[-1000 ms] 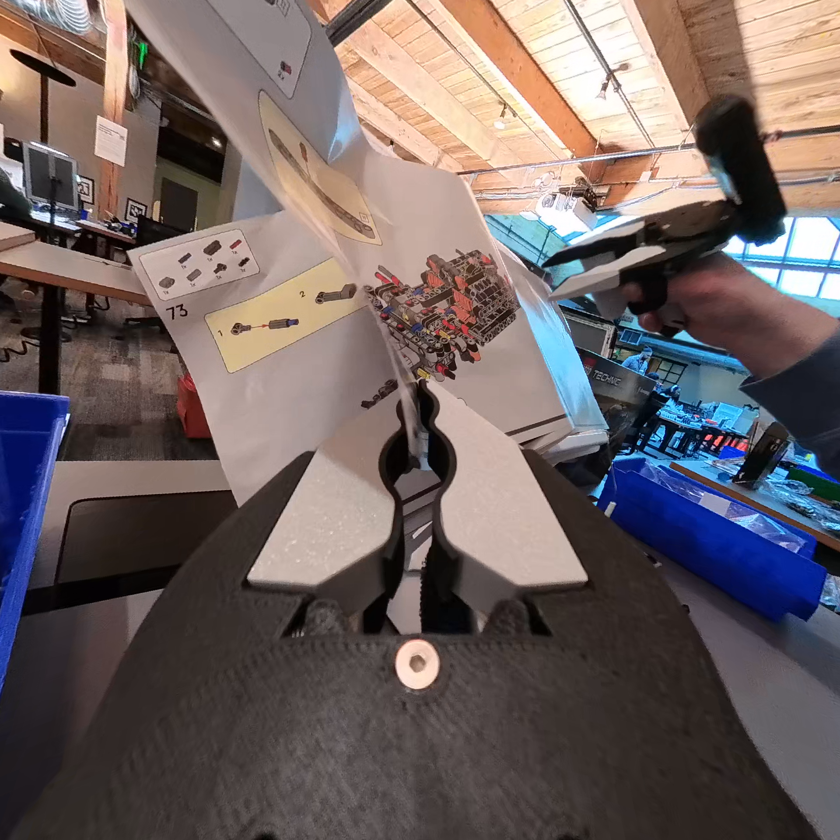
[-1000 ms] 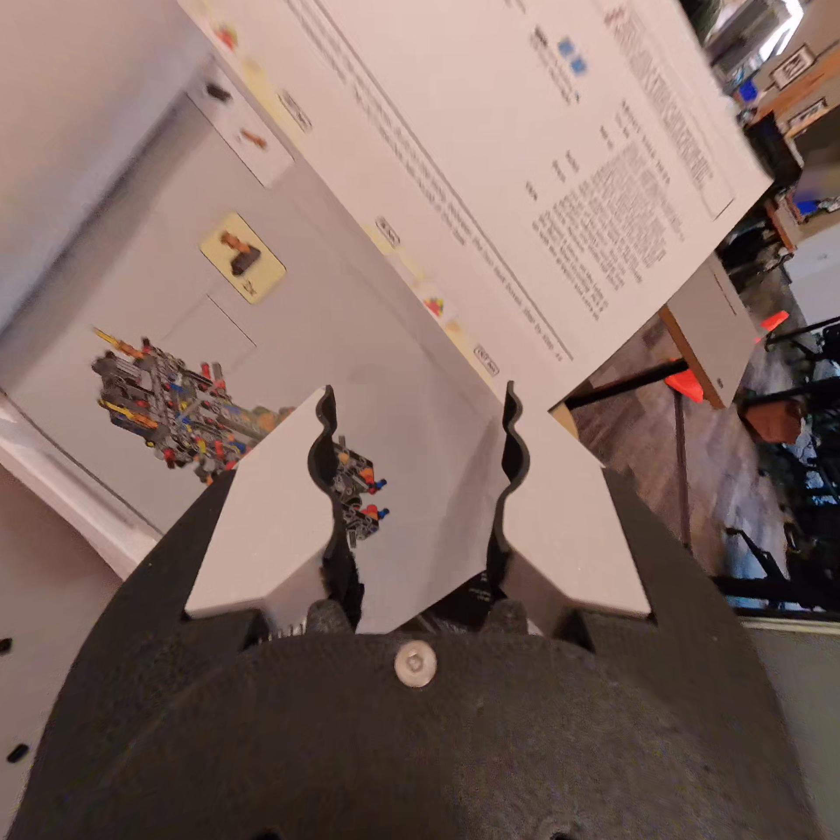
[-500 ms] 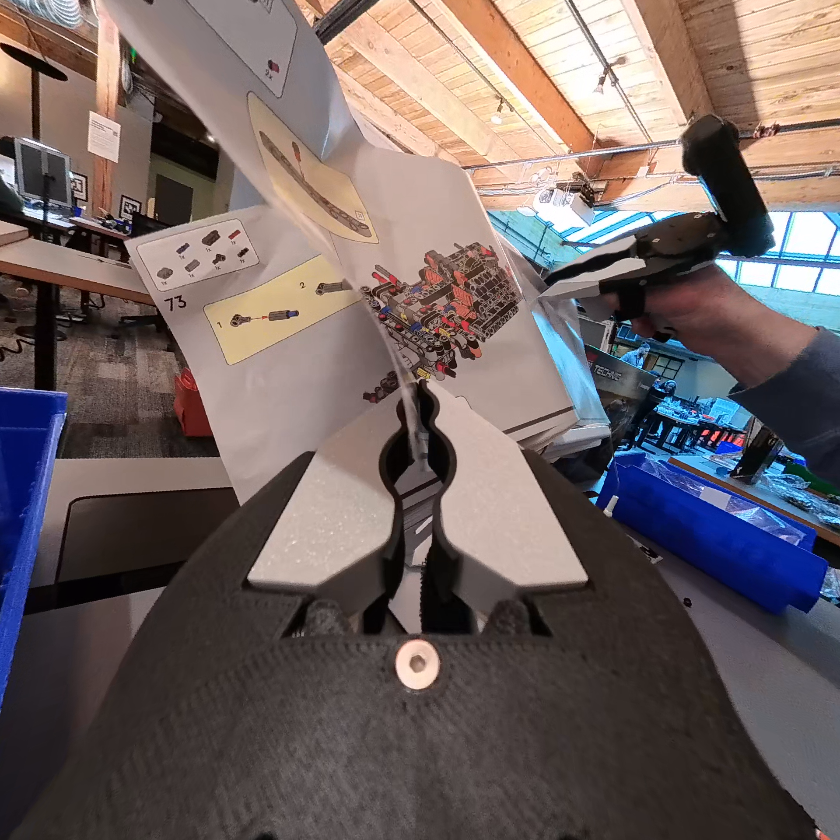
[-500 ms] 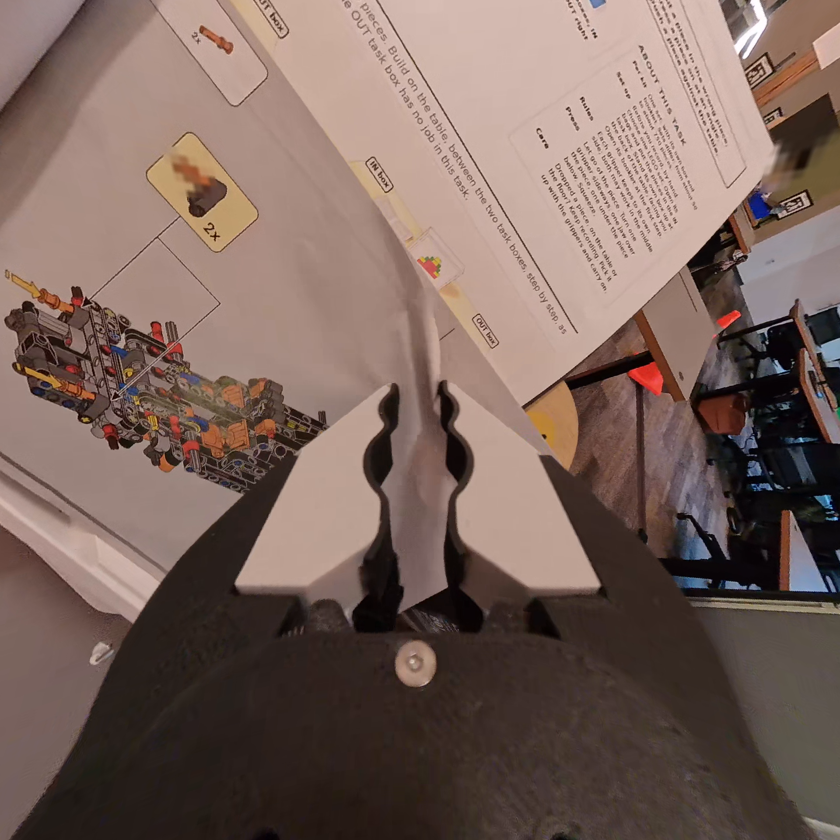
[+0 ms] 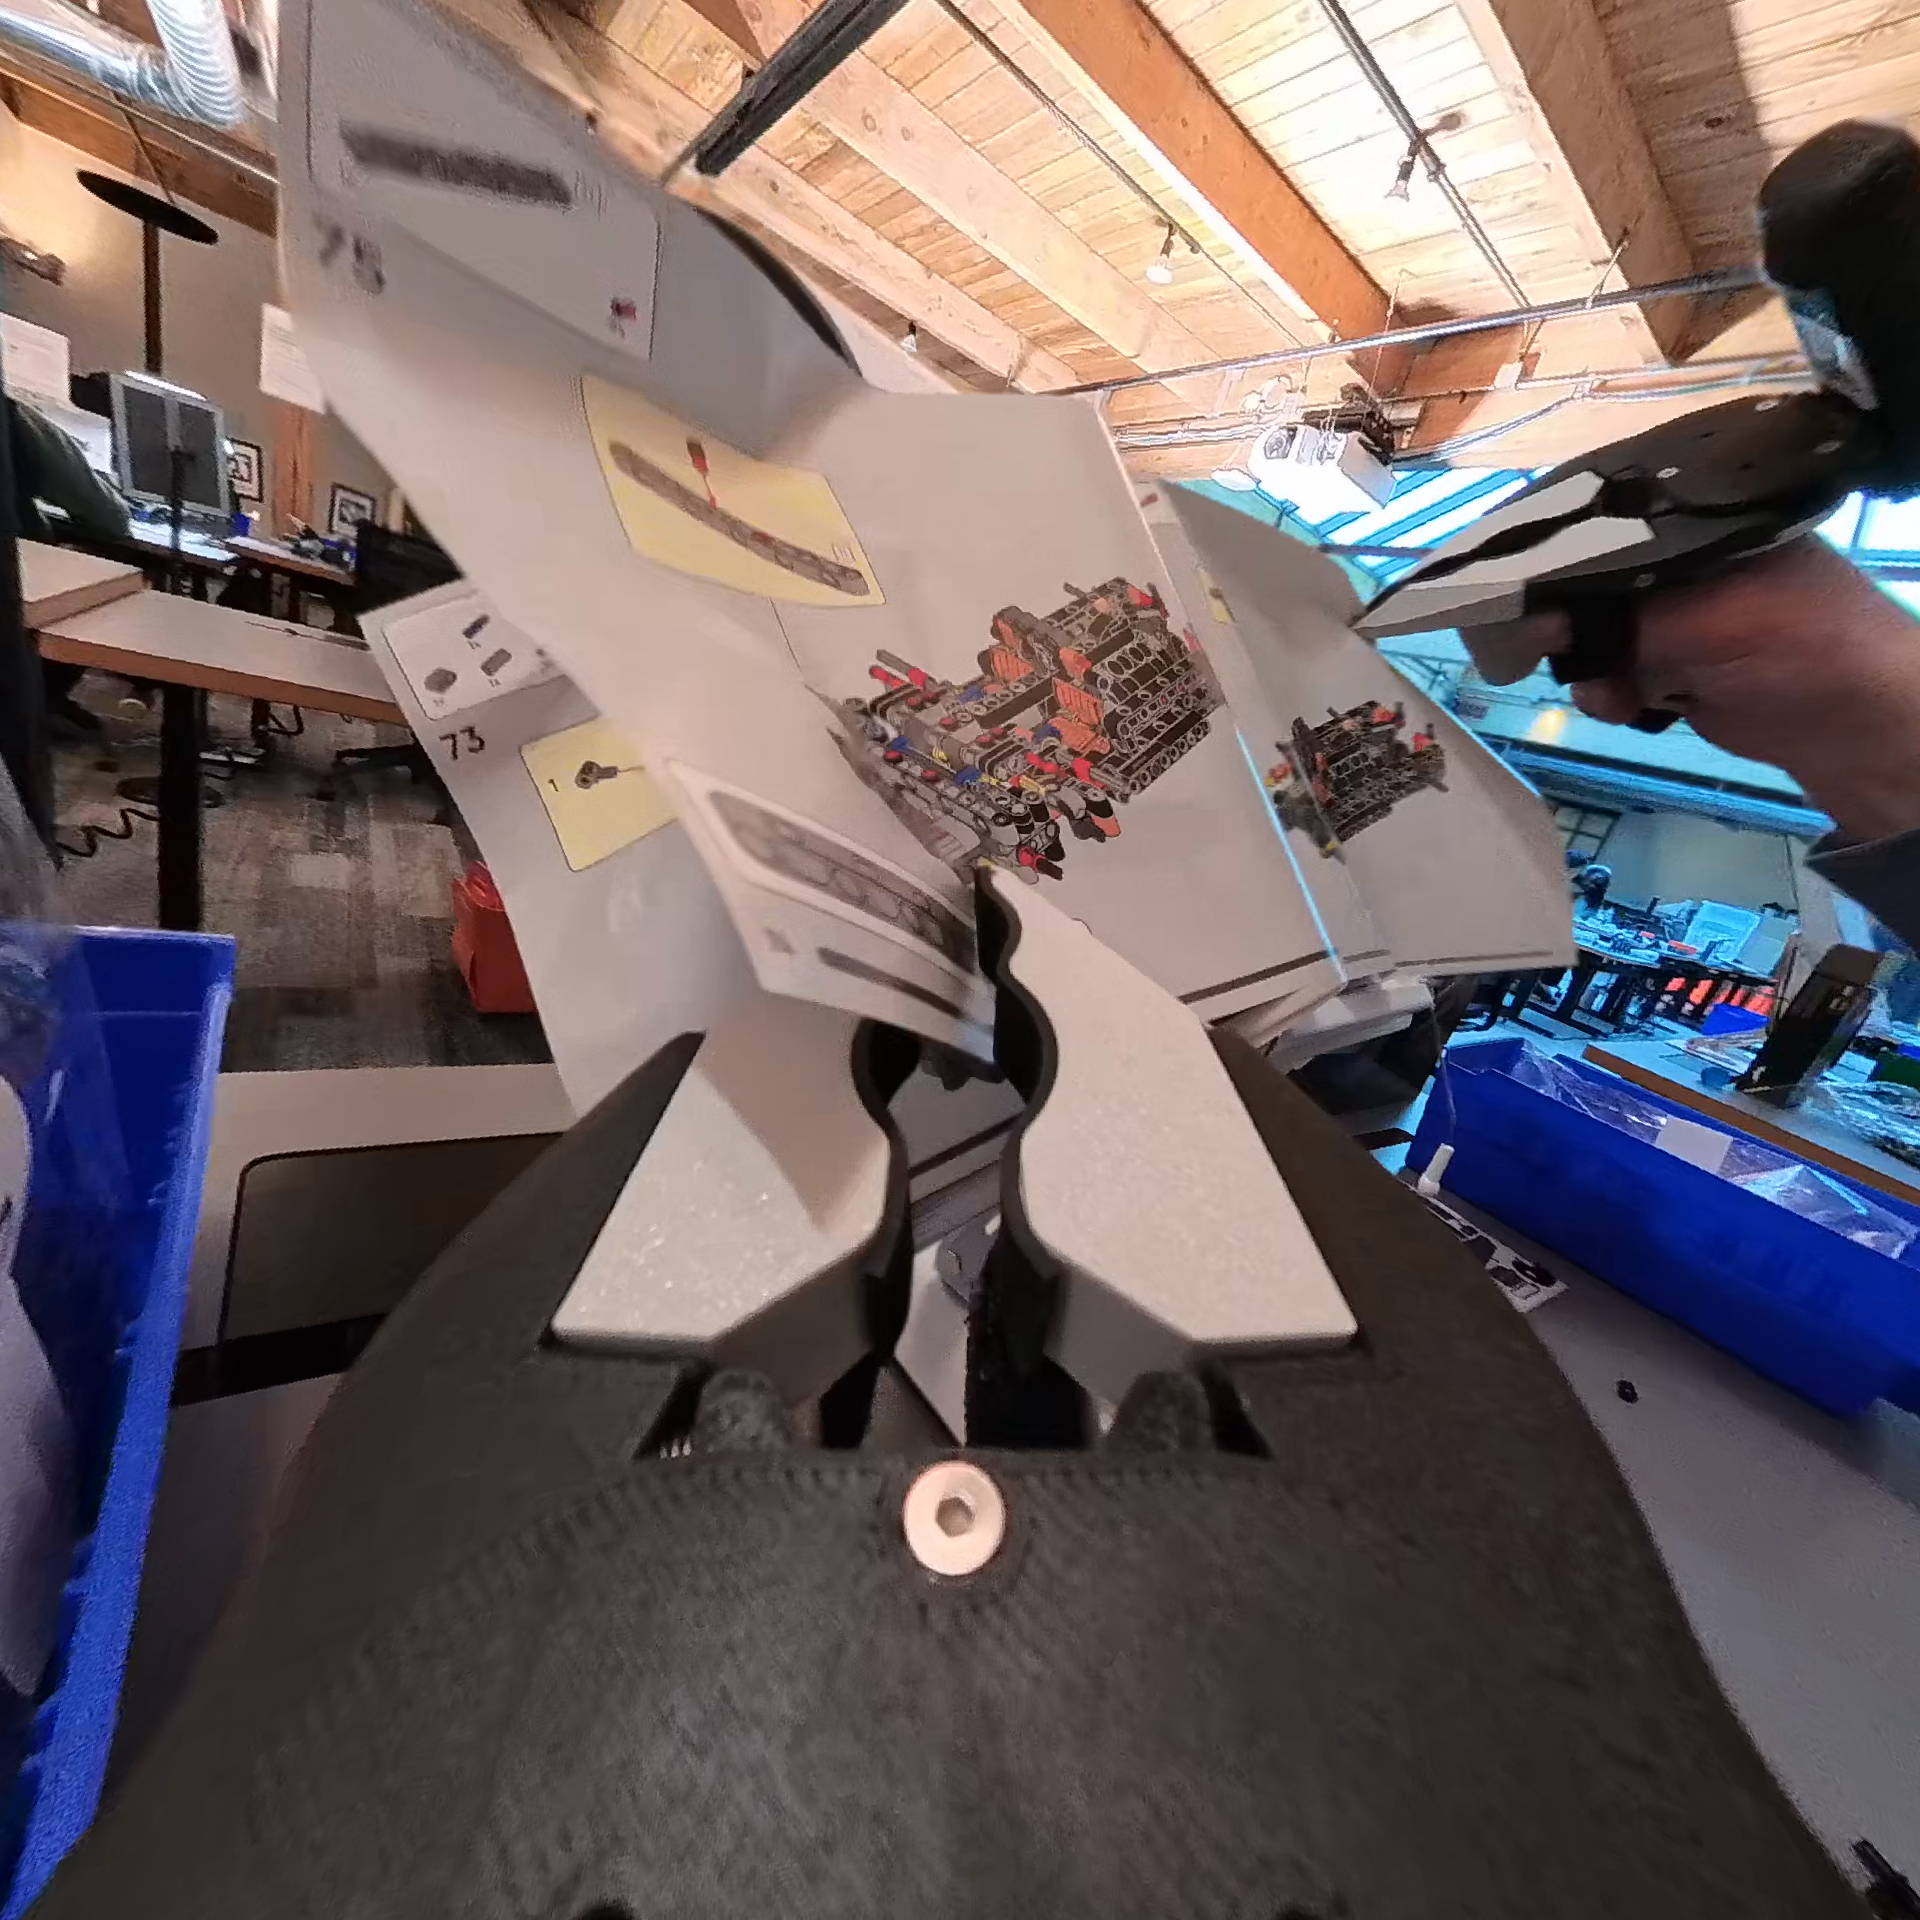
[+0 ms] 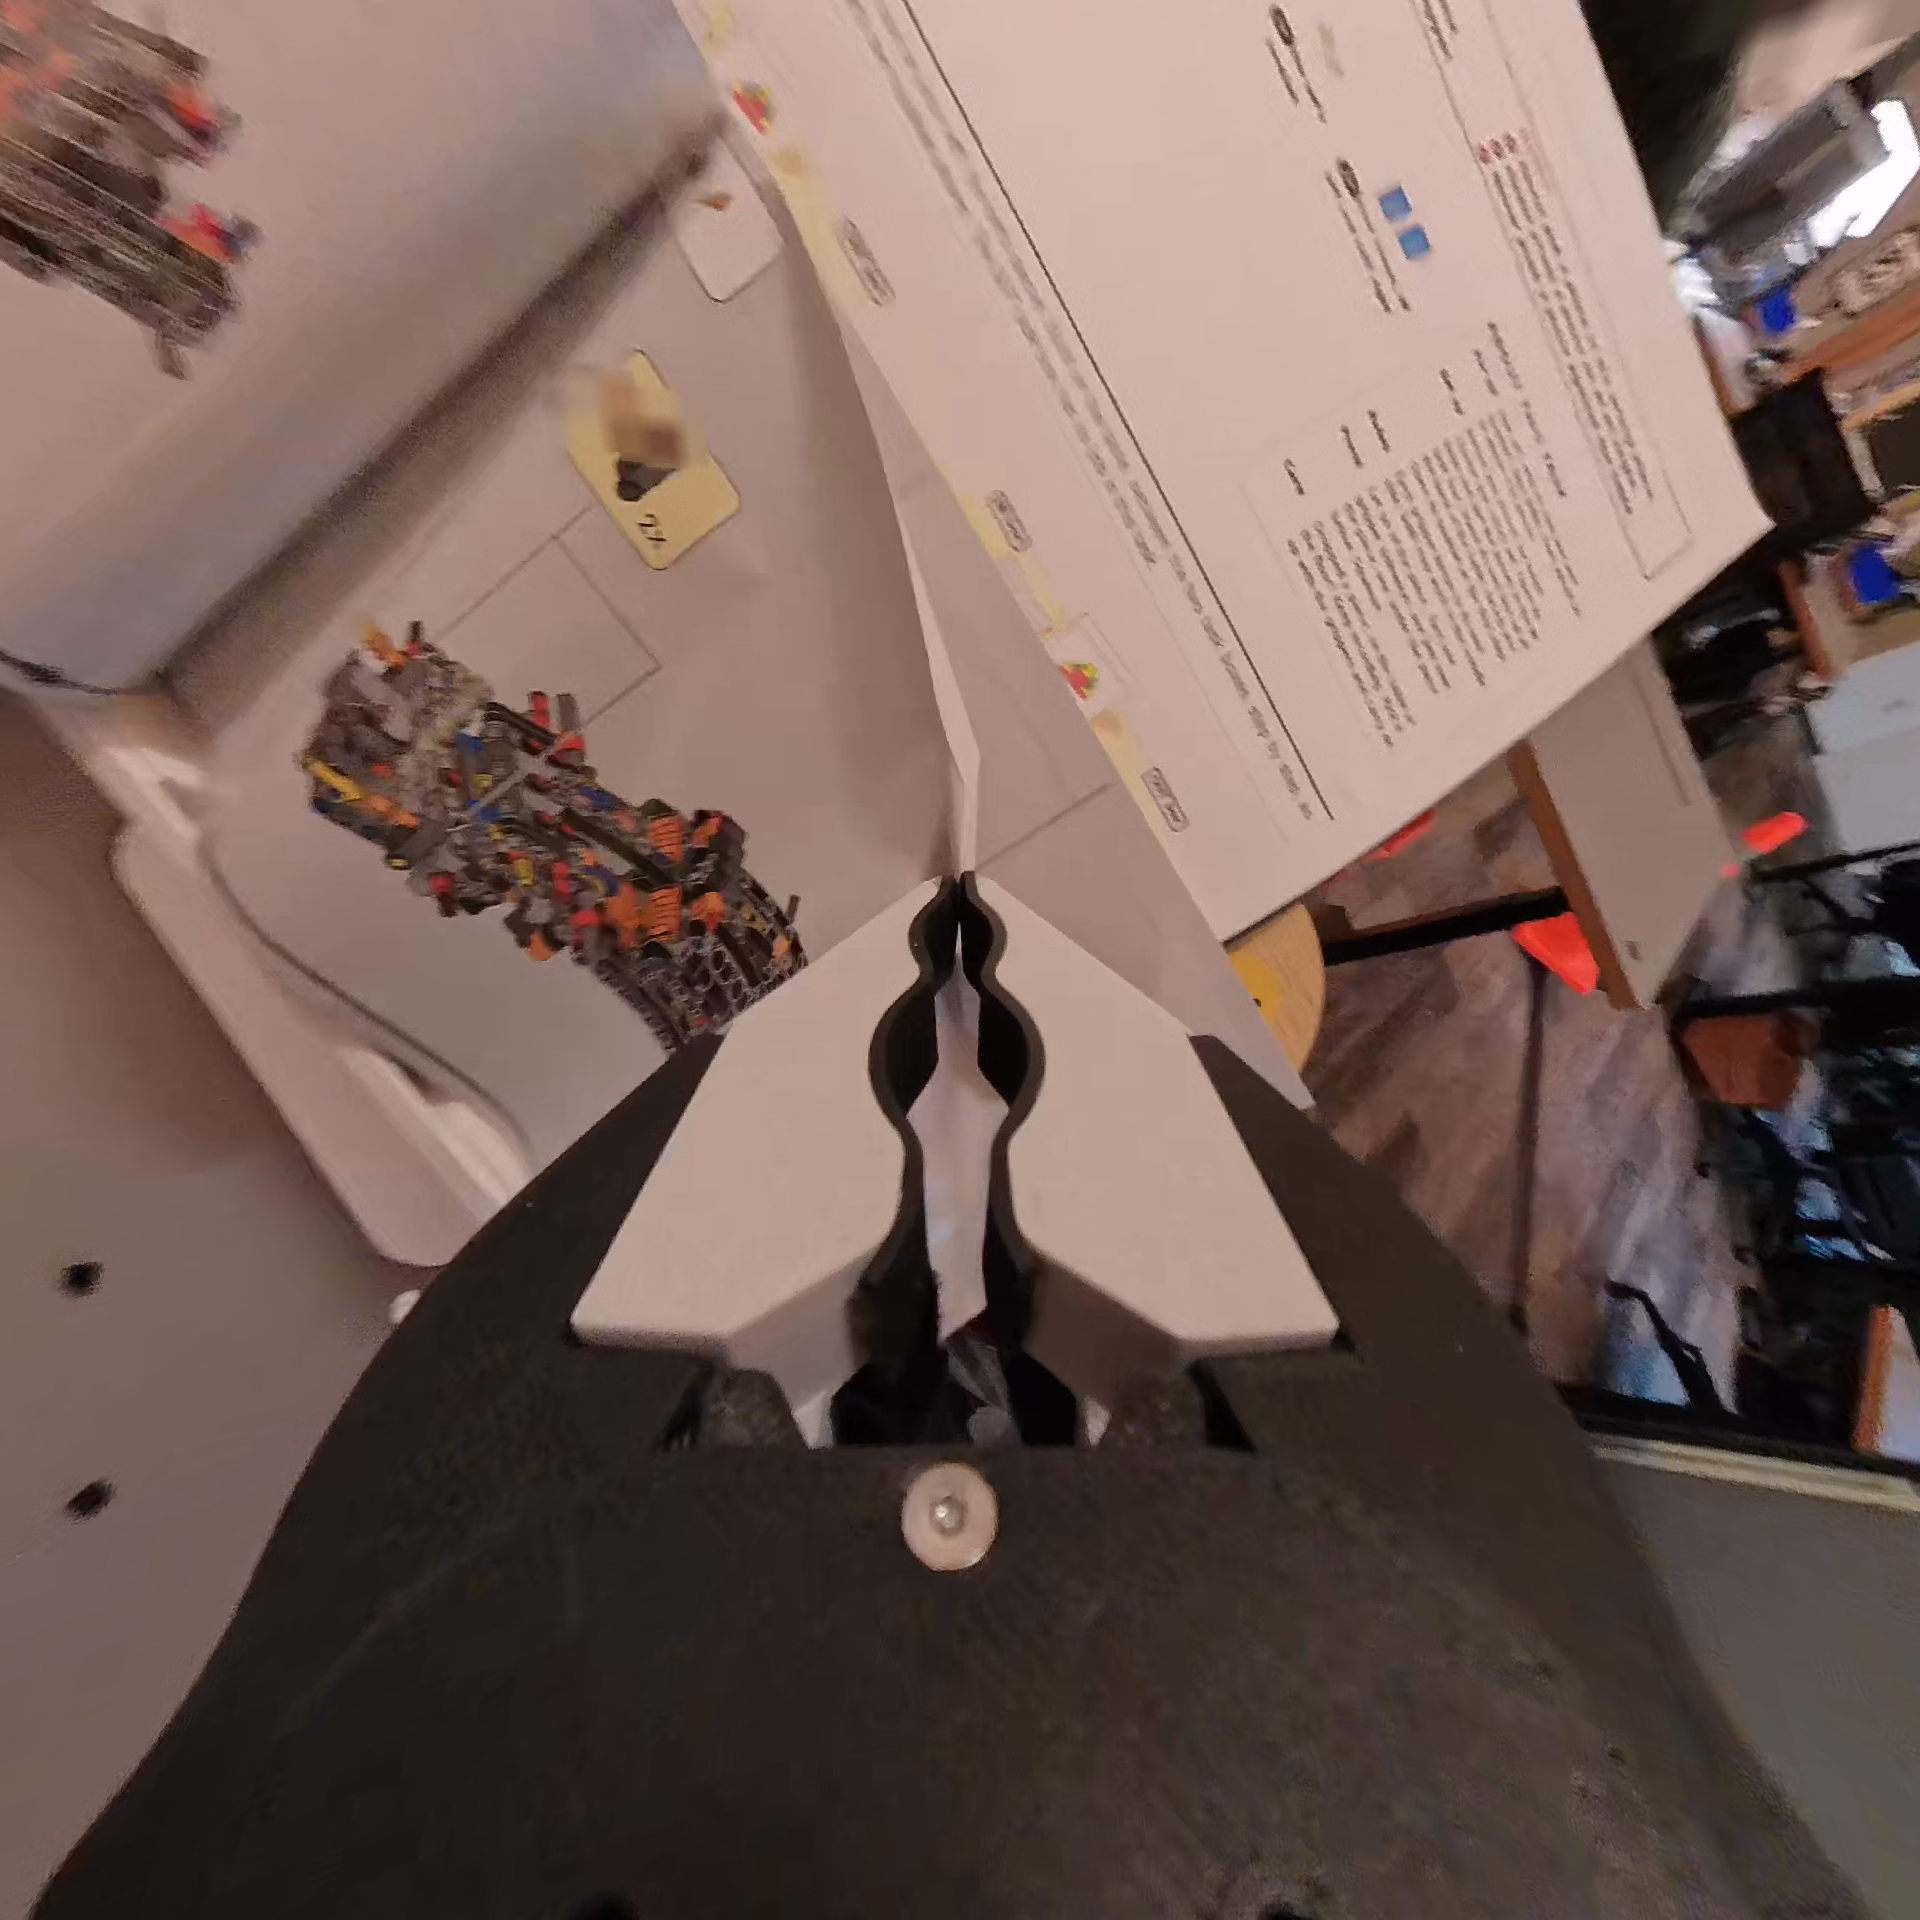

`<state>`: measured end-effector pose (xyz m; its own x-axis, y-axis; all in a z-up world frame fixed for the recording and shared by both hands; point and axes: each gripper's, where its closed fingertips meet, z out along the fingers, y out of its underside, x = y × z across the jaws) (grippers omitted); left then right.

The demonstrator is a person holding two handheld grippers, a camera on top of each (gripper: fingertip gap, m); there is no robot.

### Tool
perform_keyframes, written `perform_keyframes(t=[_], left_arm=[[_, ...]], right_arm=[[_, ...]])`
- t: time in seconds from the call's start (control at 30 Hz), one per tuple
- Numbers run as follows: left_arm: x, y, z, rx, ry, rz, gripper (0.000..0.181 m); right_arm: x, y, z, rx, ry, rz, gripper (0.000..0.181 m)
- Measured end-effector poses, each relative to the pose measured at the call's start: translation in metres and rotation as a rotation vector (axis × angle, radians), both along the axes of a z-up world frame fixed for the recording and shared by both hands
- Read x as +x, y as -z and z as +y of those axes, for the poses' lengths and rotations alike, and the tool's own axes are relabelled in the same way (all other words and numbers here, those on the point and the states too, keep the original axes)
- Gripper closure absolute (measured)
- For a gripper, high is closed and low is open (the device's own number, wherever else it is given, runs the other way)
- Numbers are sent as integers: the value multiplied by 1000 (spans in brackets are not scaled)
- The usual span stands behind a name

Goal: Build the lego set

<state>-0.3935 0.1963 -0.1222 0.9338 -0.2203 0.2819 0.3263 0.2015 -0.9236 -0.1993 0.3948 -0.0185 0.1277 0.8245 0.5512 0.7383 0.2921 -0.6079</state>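
Observation:
The LEGO instruction booklet (image 5: 1039, 623) stands open in the air in front of my left gripper (image 5: 940, 935), its pages fanned and blurred. The left jaws stand a little apart, and a loose page (image 5: 831, 904) droops over the left finger and hides its tip. My right gripper (image 6: 958, 883) is shut on the corner of one booklet page (image 6: 935, 623). It also shows in the left wrist view (image 5: 1371, 623) at the upper right, pinching the page's edge, with a person's hand (image 5: 1745, 665) on its handle. No LEGO parts are clearly visible.
A blue bin (image 5: 1662, 1226) holding plastic bags stands on the grey table (image 5: 1714, 1558) at the right, and another blue bin (image 5: 104, 1247) is at the left edge. A white printed sheet (image 6: 1351, 312) lies beyond the booklet. Desks and chairs stand farther off. The gap from one gripper's tips to the other's is roughly 30 centimetres.
My right gripper closed on a booklet page and pulled it up and to the right. My left jaws parted slightly and let go, and the pages are fanning and dropping leftward.

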Motion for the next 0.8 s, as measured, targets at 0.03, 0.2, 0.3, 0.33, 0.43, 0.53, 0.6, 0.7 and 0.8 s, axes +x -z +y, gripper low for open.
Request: perform_keyframes(t=[0.03, 0.2, 0.3, 0.33, 0.43, 0.53, 0.6, 0.7, 0.8], left_arm=[[-3, -2, -1, 2, -15, 2, 174], [-32, -28, -21, 65, -202, 49, 146], [-48, -54, -43, 131, -338, 124, 123], [-52, -63, -49, 143, -381, 148, 116], [-48, -88, -66, 197, -426, 253, 111], [-3, -105, -65, 195, -253, 380, 124], [32, -106, -57, 147, -100, 404, 118], [76, -98, -48, 32, 136, 368, 97], [89, -99, -52, 8, 246, 325, 90]], right_arm=[[-1, -2, -8, -29, -23, -2, 181], [-21, -17, -61, -289, -179, 58, 181], [-40, -26, -87, -421, -253, 110, 181], [-46, -28, -94, -450, -272, 125, 181], [-67, -36, -114, -537, -329, 185, 181], [-89, -37, -131, -587, -365, 209, 181], [-104, -37, -139, -596, -373, 225, 181], [-124, -35, -145, -580, -367, 236, 181], [-140, -31, -148, -545, -347, 236, 181]])
